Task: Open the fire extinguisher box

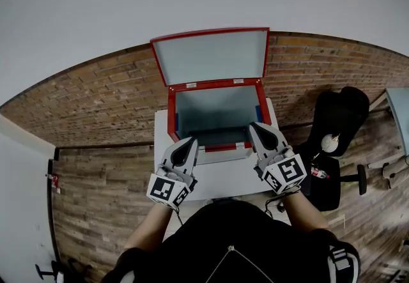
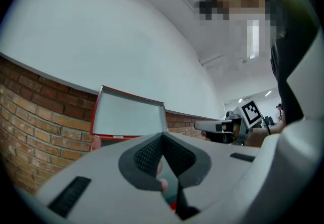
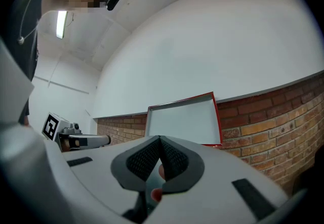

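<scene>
Judging progress: the lid [image 1: 211,57] of the red box [image 1: 172,114] stands fully raised and tilts back toward the brick wall [image 1: 96,96]. The opening itself looks done. As far as I can judge, little is left except taking the hands away.
Box position: it sits on the white desk [image 1: 223,176], pushed up to the wall, straight ahead of the person, with its mouth facing up and toward them.
Box inside: pale at the back, darker lower down. Whether an extinguisher is in there I cannot tell.
Left side: the left claw [image 1: 191,141] is closed, its pads meet at the tip, and it grips nothing. It hovers at the box's front edge, near the left corner.
Right side: the right claw [image 1: 256,128] is likewise closed and empty, at the box's front right corner.
Contact: whether either tip touches the box's front edge I cannot tell. Neither one touches the lid.
Hand pose: both forearms [image 1: 144,234] reach forward from the body, side by side. The claws point about level at the box, one on each side of its front, with their marker cubes [image 1: 167,190] nearest the person.
Surroundings: a black chair [image 1: 335,128] stands on the wooden floor [image 1: 102,192] to the right, well apart from the box.
</scene>
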Tool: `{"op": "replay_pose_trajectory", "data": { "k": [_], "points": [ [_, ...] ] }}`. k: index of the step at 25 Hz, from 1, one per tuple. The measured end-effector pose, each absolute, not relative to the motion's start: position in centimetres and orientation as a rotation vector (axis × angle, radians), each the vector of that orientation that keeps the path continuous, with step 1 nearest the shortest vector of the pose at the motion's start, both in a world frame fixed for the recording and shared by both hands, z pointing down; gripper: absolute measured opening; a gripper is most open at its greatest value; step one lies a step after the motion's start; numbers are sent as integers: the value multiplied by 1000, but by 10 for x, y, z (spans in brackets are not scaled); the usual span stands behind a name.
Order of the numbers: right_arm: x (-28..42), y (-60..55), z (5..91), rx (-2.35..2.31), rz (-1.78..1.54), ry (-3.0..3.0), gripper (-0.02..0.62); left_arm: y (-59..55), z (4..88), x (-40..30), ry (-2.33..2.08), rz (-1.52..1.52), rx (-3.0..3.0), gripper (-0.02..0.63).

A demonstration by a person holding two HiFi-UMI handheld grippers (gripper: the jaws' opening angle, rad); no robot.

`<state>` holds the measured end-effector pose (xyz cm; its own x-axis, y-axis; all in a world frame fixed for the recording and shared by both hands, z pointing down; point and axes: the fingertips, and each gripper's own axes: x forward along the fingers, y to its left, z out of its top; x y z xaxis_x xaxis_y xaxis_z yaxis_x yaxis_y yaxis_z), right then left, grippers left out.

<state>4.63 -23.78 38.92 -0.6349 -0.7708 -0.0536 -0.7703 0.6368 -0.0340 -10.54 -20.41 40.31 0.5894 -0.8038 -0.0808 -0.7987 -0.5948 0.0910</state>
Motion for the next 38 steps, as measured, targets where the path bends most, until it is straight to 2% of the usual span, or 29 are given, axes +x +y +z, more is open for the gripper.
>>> {"op": "replay_pose_trajectory", "data": {
  "k": [14, 38],
  "points": [
    [17, -217, 432, -1305, -51, 2858, 18, -192, 432, -72, -1326, -146, 2796, 48],
    [10, -220, 443, -1315, -67, 2872, 18, -191, 438, -74, -1287, -146, 2816, 48]
  ]
}}
